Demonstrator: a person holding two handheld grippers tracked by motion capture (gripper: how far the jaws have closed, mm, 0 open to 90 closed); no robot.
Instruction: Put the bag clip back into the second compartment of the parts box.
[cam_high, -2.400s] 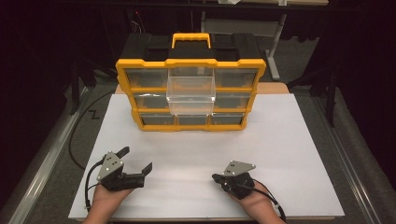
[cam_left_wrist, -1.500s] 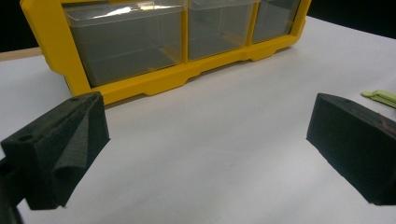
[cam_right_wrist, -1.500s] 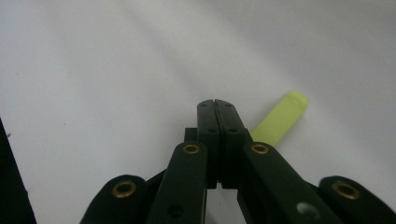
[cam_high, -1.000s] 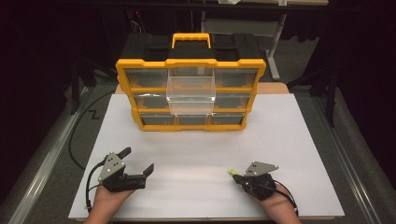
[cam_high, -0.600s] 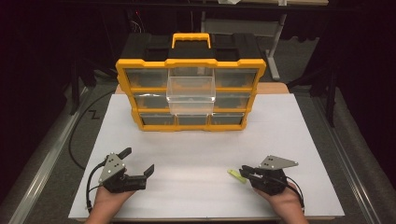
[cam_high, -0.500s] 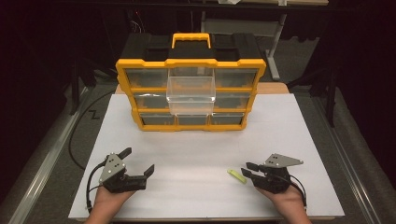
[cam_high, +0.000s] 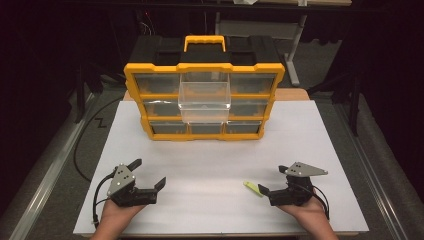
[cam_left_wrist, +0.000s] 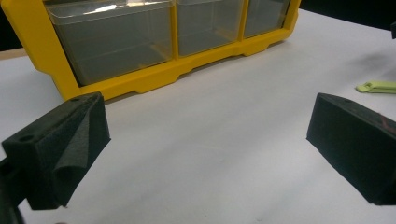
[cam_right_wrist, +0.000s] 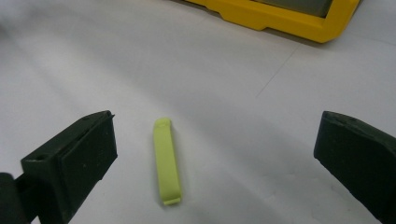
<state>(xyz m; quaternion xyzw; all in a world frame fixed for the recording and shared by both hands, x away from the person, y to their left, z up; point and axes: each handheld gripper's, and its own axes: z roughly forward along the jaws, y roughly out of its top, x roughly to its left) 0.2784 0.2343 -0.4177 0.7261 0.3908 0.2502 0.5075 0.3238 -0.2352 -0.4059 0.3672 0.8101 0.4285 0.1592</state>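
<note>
A person's right gripper rests low at the five o'clock corner of the white table, its jaws just spread wide and released, with nothing pressed between them. The small lime-green strip lies flat on the table just off the jaw tips, toward nine o'clock from the gripper; seen along the right gripper's own jaws, the lime-green strip sits on the bare surface between the two pads, nearer the left one and touching neither. The left gripper waits at seven o'clock, jaws likewise parted and empty. At twelve o'clock stands the yellow organiser, one clear drawer pulled out from its middle column. The strip is thin and lies flush with the table, so a fresh grasp may well skid it aside or pinch only one end; the drawer, standing proud of the case, could be knocked by a careless reach.
</note>
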